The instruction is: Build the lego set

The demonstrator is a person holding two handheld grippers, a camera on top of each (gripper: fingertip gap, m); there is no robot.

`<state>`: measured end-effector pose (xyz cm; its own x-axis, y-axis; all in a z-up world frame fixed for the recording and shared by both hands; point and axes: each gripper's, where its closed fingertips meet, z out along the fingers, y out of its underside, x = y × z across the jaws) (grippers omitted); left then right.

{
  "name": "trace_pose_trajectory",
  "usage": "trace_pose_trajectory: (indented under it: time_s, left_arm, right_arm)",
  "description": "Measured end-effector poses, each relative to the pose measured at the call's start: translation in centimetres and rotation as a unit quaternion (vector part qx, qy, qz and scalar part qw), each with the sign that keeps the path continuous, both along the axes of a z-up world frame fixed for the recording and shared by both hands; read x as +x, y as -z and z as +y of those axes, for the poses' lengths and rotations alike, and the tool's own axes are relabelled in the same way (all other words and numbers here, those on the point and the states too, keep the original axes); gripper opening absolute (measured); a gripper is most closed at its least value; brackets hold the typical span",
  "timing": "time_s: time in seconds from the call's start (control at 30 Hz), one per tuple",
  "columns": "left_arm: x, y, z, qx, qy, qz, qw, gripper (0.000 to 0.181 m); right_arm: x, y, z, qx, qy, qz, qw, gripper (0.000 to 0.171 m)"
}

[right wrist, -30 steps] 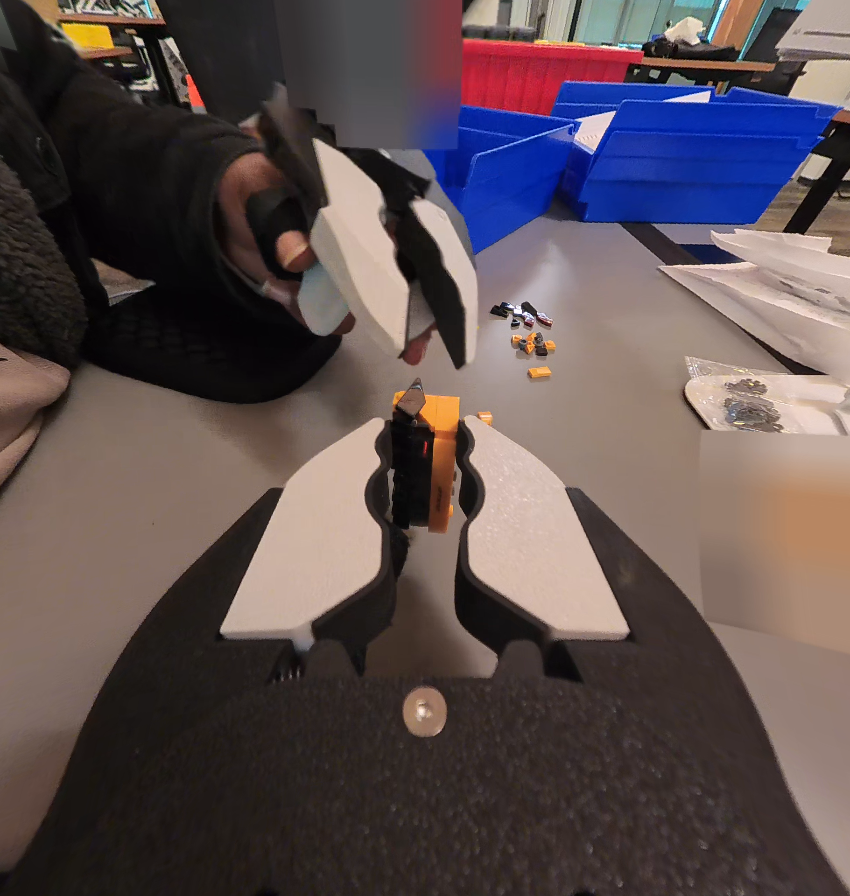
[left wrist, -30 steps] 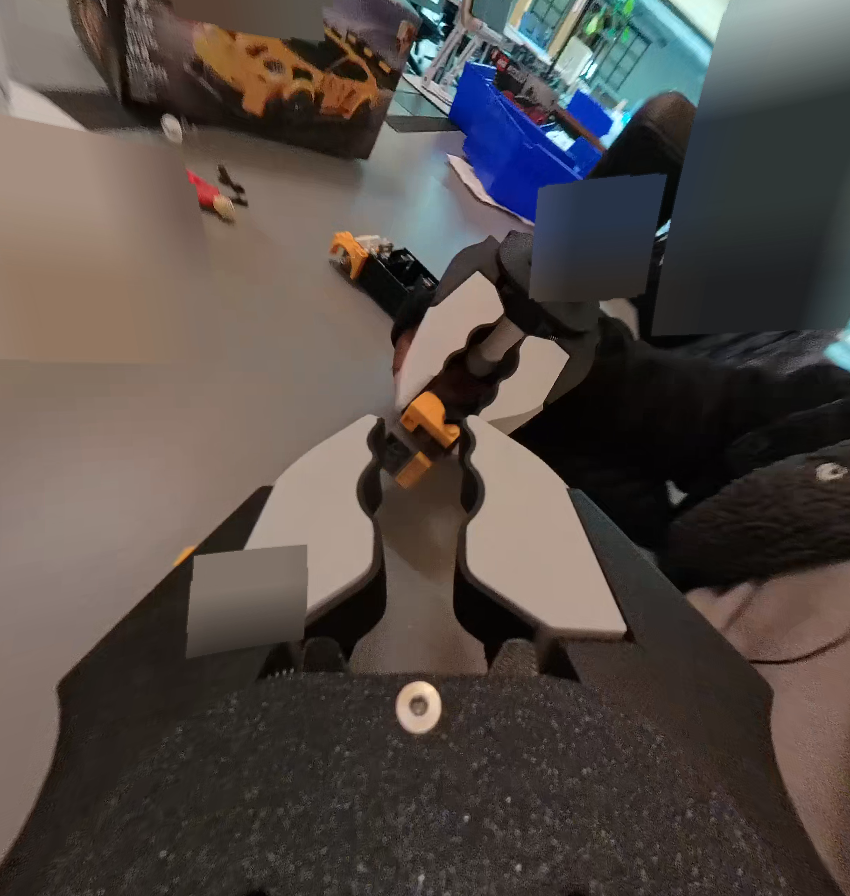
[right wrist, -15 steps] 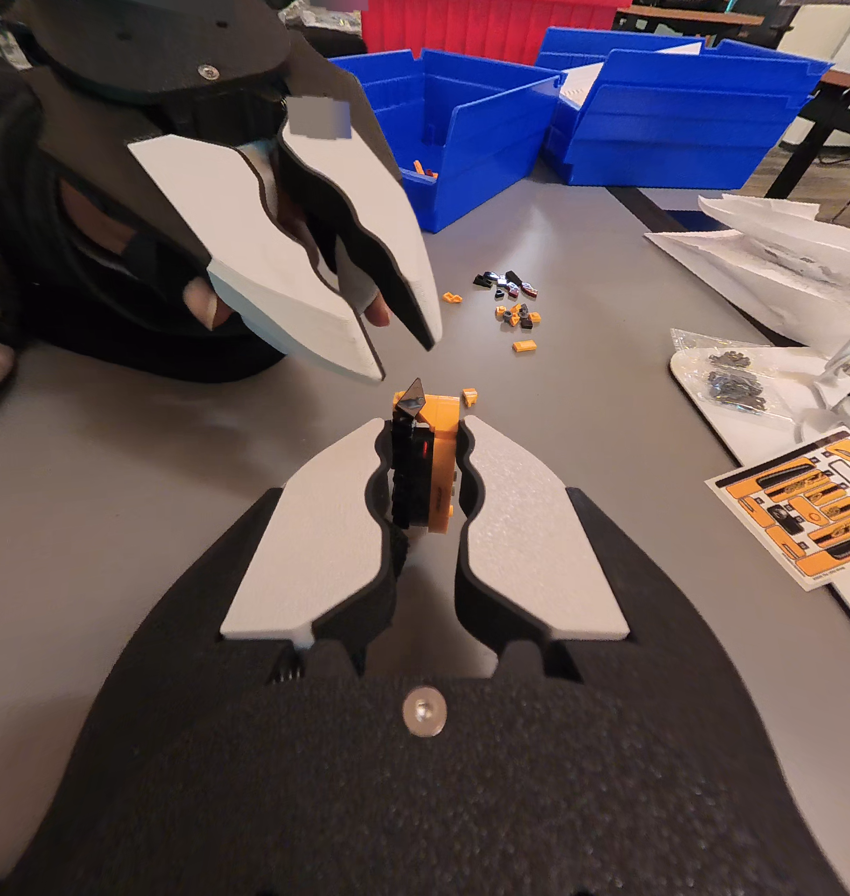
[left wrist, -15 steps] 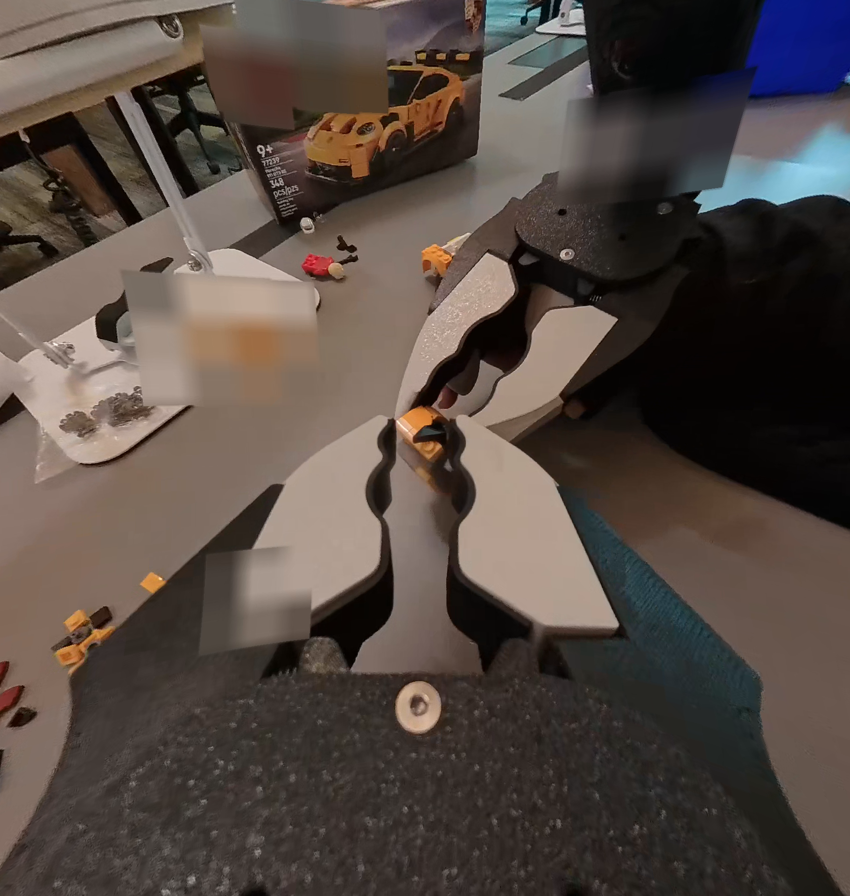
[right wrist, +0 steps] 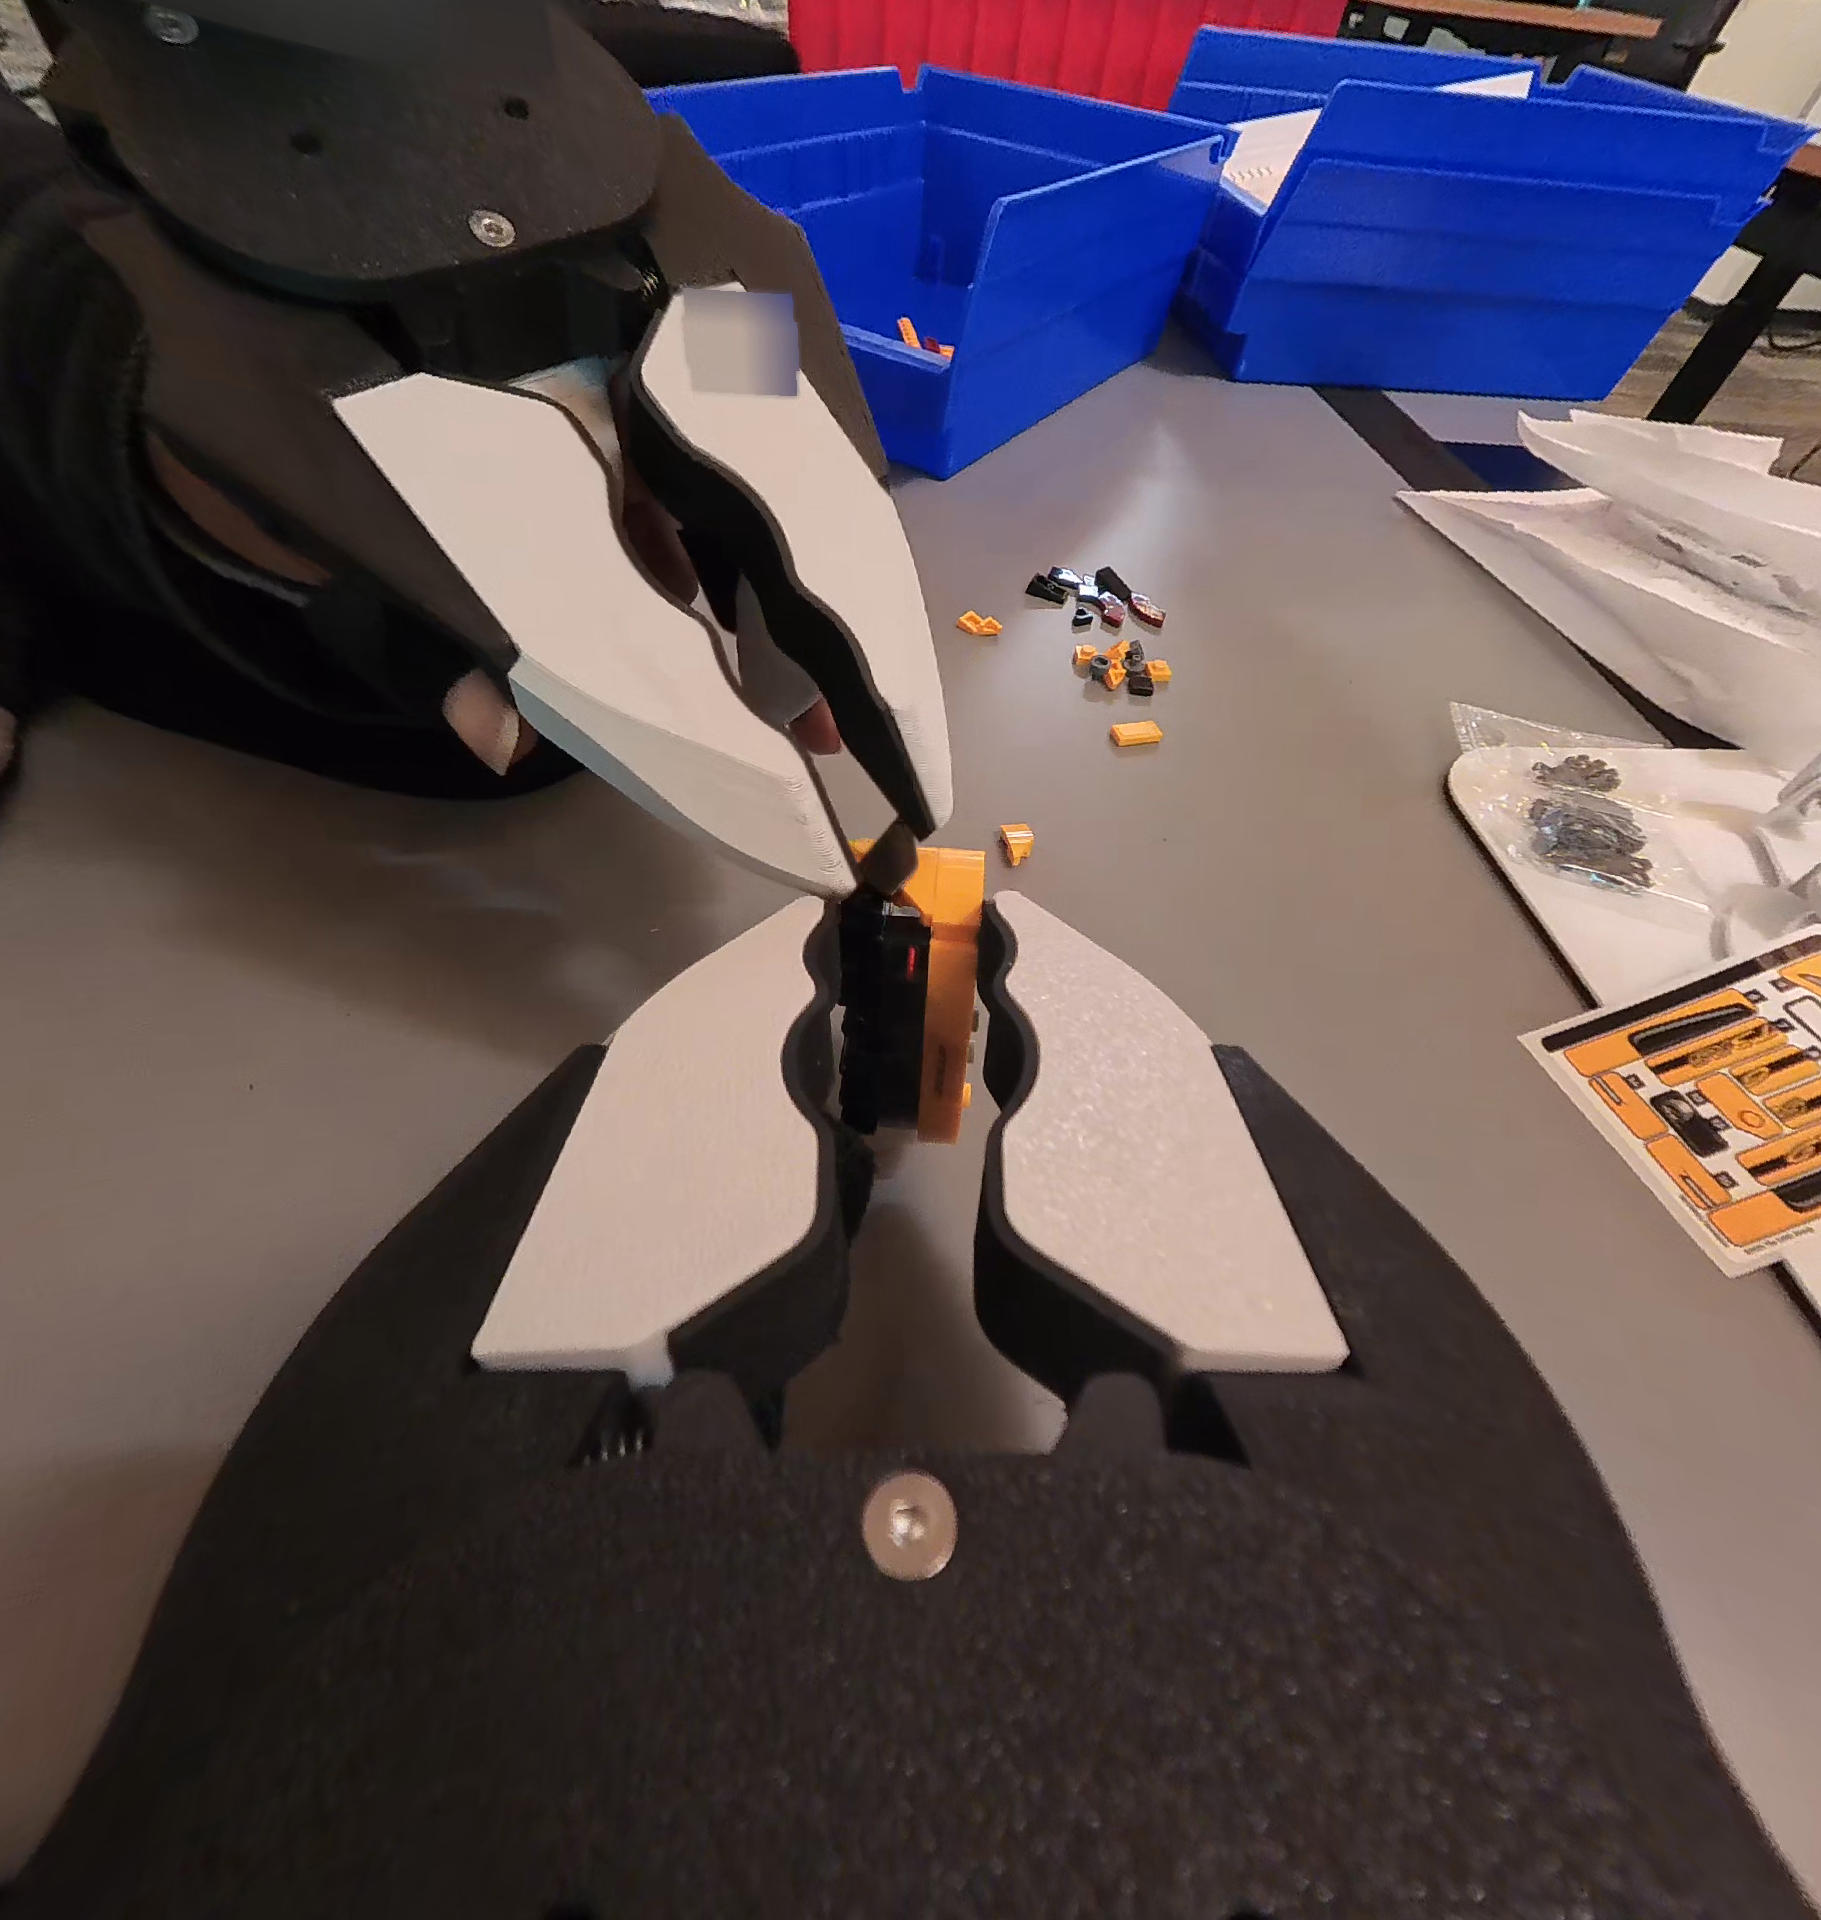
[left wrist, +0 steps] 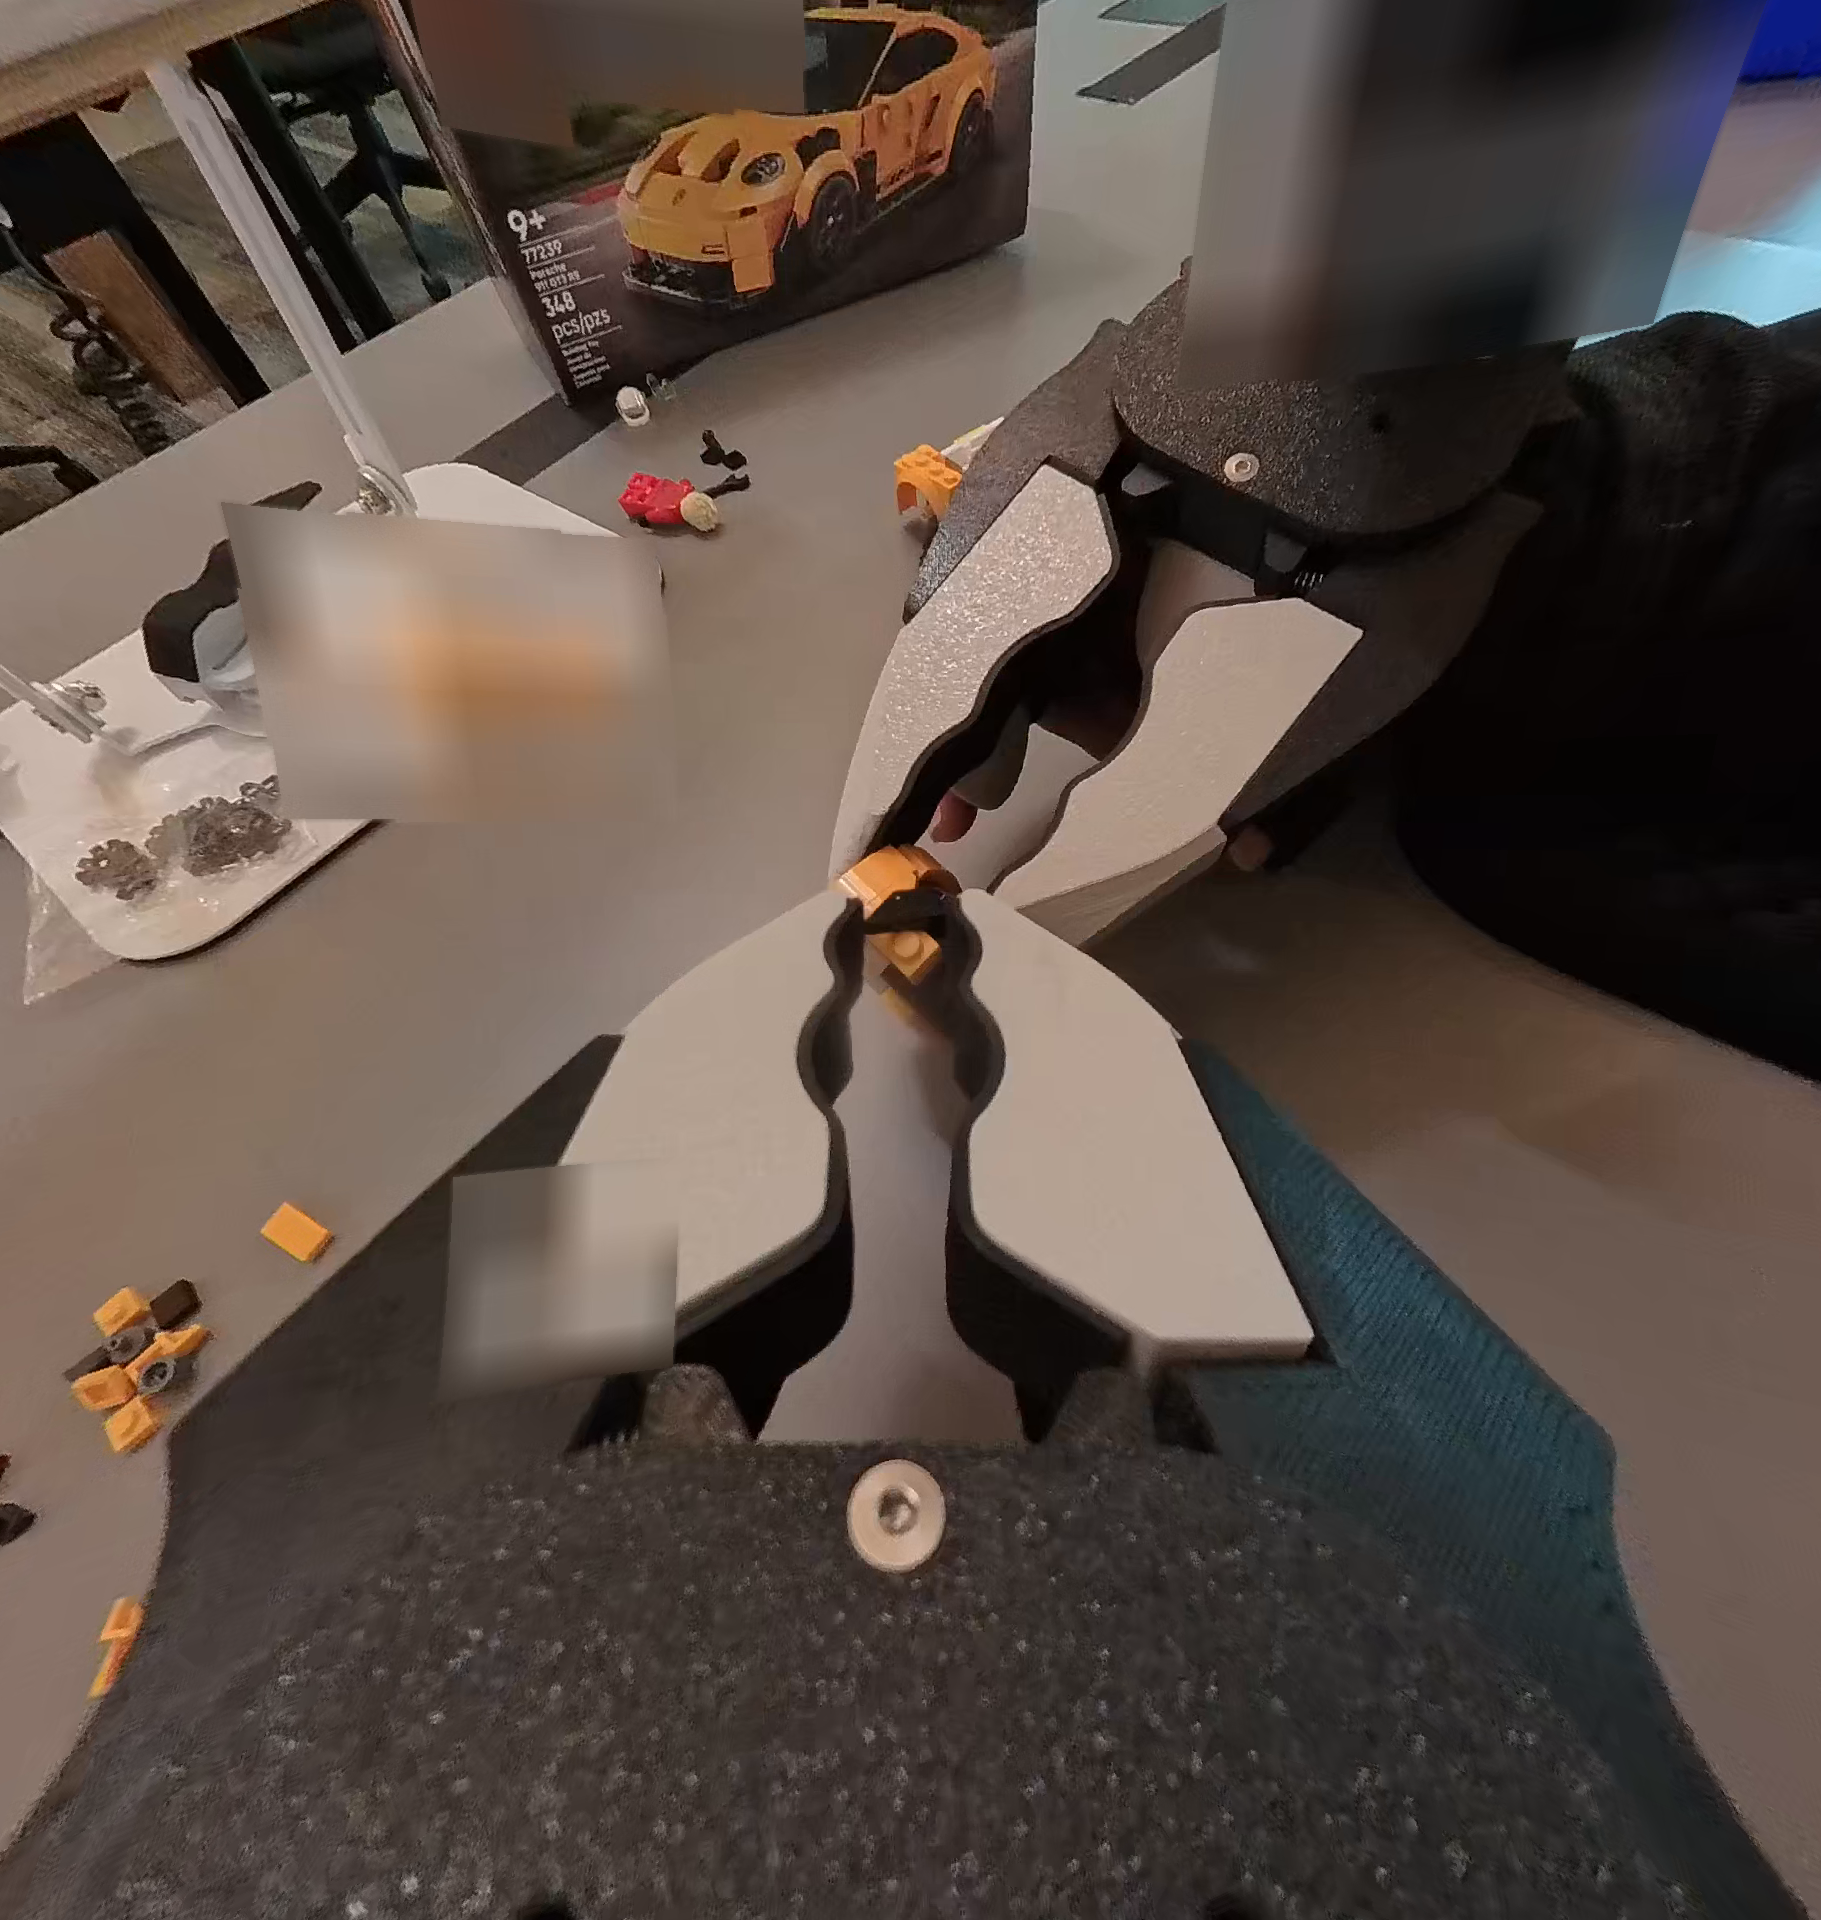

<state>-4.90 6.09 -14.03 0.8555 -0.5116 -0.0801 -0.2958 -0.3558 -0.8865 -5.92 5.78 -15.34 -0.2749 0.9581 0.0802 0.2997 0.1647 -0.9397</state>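
Left claw [right wrist: 885, 842] now touching assembly [right wrist: 911, 997] top, clamped in right claw [right wrist: 906, 935]

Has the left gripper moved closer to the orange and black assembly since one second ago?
Yes. In the right wrist view the left gripper has come down from above; its tips now touch the orange and black assembly top.

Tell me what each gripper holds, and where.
Right gripper: orange-and-black assembly, clamped by its flat sides near the fingers' tips. Left gripper: pinches the small black piece at the assembly's top end.
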Motion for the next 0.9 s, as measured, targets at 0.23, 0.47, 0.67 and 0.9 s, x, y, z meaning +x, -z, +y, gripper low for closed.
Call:
trace_pose_trajectory:
  time_s: [0.23, 0.47, 0.67, 0.9]
  left_arm:
    - [0.1, -0.1, -0.2, -0.003, 0.014, -0.014, 1.0, 0.014]
    - [0.8, -1.8, -1.4, 0.023, 0.112, -0.043, 0.992, 0.013]
    - [1.2, -3.0, -3.1, 0.044, 0.22, -0.041, 0.974, 0.014]
    - [1.4, -2.5, -3.6, 0.022, 0.269, -0.033, 0.962, 0.013]
  right_arm:
    - [0.1, -0.1, -0.1, -0.002, -0.004, 0.003, 1.0, 0.025]
    - [0.3, -0.6, -0.9, -0.013, -0.03, 0.017, 0.999, 0.025]
    - [0.7, -1.4, -2.2, -0.036, -0.072, 0.035, 0.996, 0.025]
    - [1.1, -2.0, -3.2, -0.054, -0.103, 0.044, 0.992, 0.025]
